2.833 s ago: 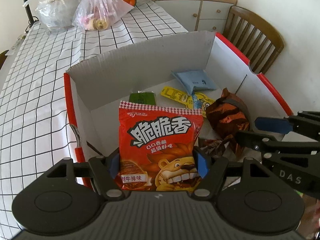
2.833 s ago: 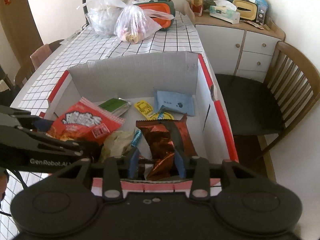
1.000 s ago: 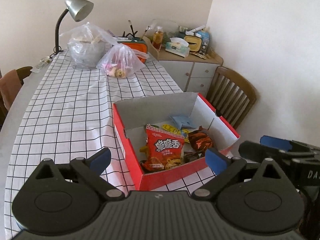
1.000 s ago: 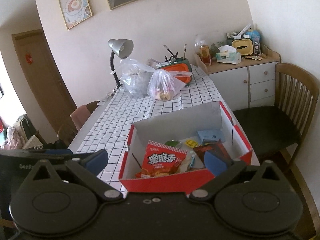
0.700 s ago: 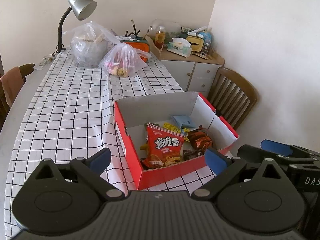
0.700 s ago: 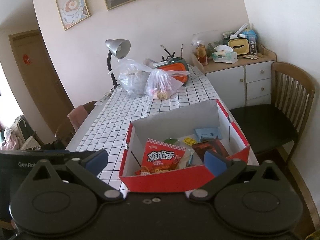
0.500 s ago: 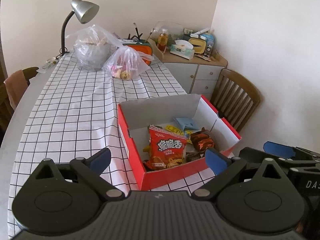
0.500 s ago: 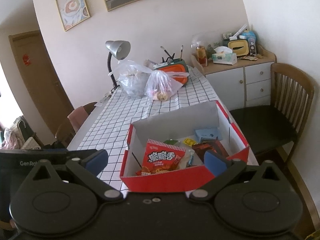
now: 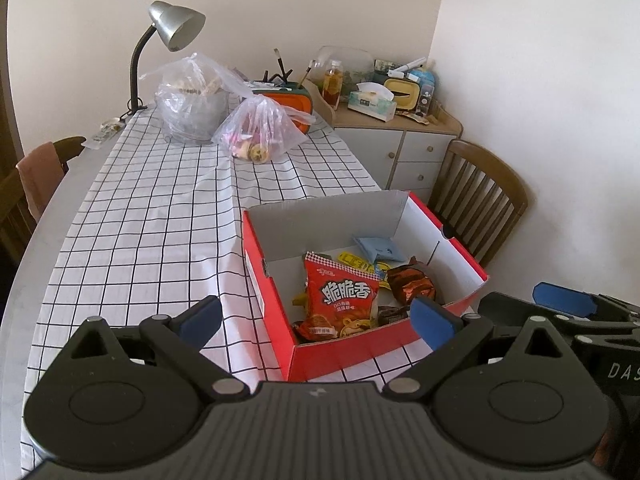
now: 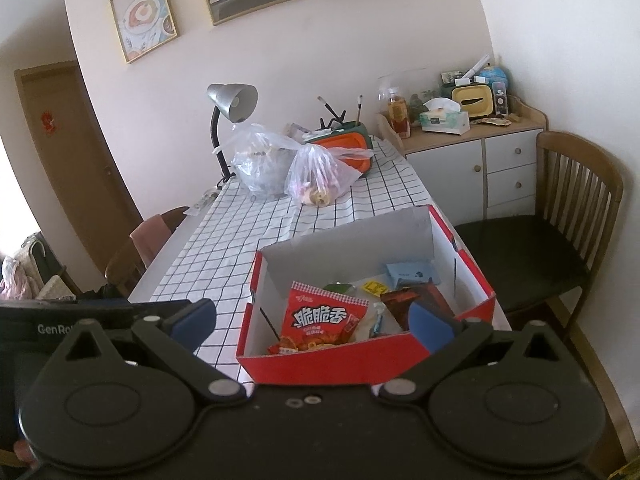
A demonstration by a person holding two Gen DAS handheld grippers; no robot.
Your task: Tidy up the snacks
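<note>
A red cardboard box [image 9: 360, 346] [image 10: 320, 364] stands at the near right corner of the checked table. Inside it lie a red snack bag with a lion [image 9: 340, 300] [image 10: 322, 320], a brown foil packet [image 9: 410, 282] [image 10: 400, 300], a blue packet [image 9: 378, 248] [image 10: 412, 272], yellow sachets [image 9: 356, 261] and a green packet [image 10: 338, 288]. My left gripper [image 9: 316, 318] is open and empty, held back above the table's near edge. My right gripper [image 10: 312, 318] is open and empty, also pulled back from the box.
Two clear plastic bags [image 9: 260, 128] [image 9: 192, 100], an orange container [image 9: 288, 98] and a desk lamp [image 9: 172, 28] stand at the table's far end. A wooden chair [image 10: 560, 216] and a cabinet [image 10: 480, 160] are to the right. Another chair [image 9: 36, 172] is on the left.
Both grippers let go of the red snack bag and the brown packet into the box, opened wide and pulled back and up. Over the last half second they have barely moved.
</note>
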